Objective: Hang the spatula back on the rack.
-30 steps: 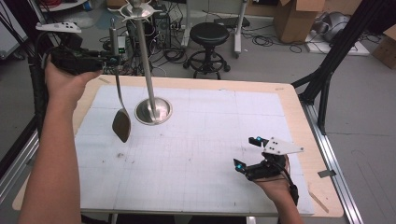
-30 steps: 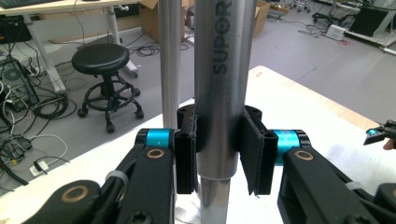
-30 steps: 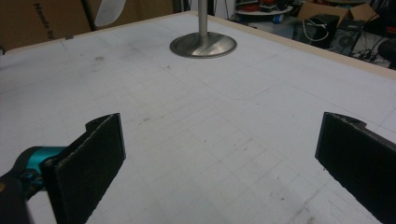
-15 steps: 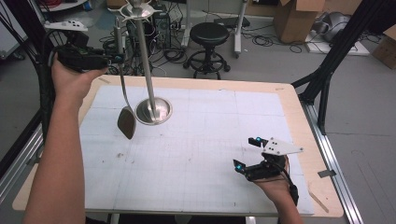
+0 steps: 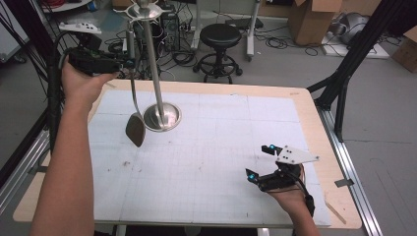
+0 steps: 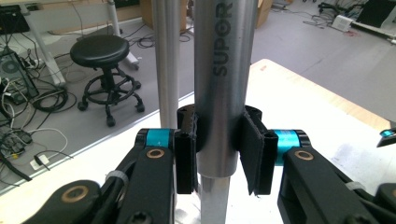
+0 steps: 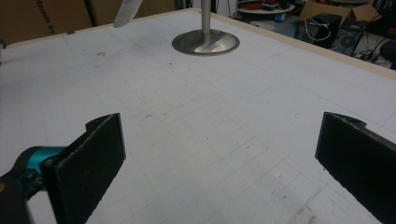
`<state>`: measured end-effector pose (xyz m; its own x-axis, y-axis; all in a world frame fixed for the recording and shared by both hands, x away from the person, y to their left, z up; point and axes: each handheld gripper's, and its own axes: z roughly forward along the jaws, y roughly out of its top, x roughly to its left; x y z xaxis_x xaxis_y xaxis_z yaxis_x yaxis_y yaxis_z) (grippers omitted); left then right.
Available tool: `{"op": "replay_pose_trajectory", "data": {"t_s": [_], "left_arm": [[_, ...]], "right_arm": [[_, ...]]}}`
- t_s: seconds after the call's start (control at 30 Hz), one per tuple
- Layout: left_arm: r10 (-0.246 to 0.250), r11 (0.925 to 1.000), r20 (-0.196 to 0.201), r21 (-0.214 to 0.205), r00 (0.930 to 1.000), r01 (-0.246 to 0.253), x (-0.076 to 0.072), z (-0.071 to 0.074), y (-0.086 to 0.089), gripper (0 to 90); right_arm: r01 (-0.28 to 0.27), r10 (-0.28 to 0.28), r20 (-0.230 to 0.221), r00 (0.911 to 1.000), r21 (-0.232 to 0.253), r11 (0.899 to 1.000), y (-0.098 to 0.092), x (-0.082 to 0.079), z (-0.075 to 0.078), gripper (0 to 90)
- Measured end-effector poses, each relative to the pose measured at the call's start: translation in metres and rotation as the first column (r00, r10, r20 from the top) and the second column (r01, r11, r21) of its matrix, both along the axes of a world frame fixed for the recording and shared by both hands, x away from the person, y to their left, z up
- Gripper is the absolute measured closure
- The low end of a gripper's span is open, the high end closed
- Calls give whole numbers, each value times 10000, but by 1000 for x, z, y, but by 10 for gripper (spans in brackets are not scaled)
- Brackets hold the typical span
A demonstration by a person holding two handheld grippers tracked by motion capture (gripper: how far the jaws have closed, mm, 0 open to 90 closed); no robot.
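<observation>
Spatula [image 5: 135, 129]: hangs from your left claw [image 6: 218, 144], beside the rack pole [image 5: 154, 69], above the desk [image 5: 305, 105].
Left claw: clenched on its steel handle.
Right claw [image 5: 259, 162]: released, resting low.
Advice: keep the handle vertical; lift to the rack's top hooks.

A shiny silver steel spatula [image 5: 134, 123] with dark "SUPOR" lettering hangs beside a silver round-based metal stand [image 5: 162, 117] over a white grid-lined mat [image 5: 206, 162] on a pale wooden table [image 5: 314, 123].
</observation>
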<state>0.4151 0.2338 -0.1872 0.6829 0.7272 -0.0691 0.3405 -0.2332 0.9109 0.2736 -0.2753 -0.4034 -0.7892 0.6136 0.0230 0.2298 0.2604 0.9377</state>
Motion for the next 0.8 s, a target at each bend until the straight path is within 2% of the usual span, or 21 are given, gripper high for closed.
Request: {"op": "replay_pose_trajectory", "data": {"t_s": [0.3, 0.63, 0.8], "left_arm": [[206, 9997, -11, 135, 9998, -206, 7, -3, -2, 690], [150, 9998, -16, -123, 9999, -151, 14, -7, -5, 684], [207, 9997, 51, -125, 9998, -206, 18, -9, -6, 678]], "right_arm": [[49, -49, -6, 10000, -26, 10000, -2, -2, -1, 3], [125, -125, -38, 9999, -21, 9999, -6, -3, -1, 3], [128, -128, -19, 9999, -4, 9999, -7, -3, -1, 2]]}}
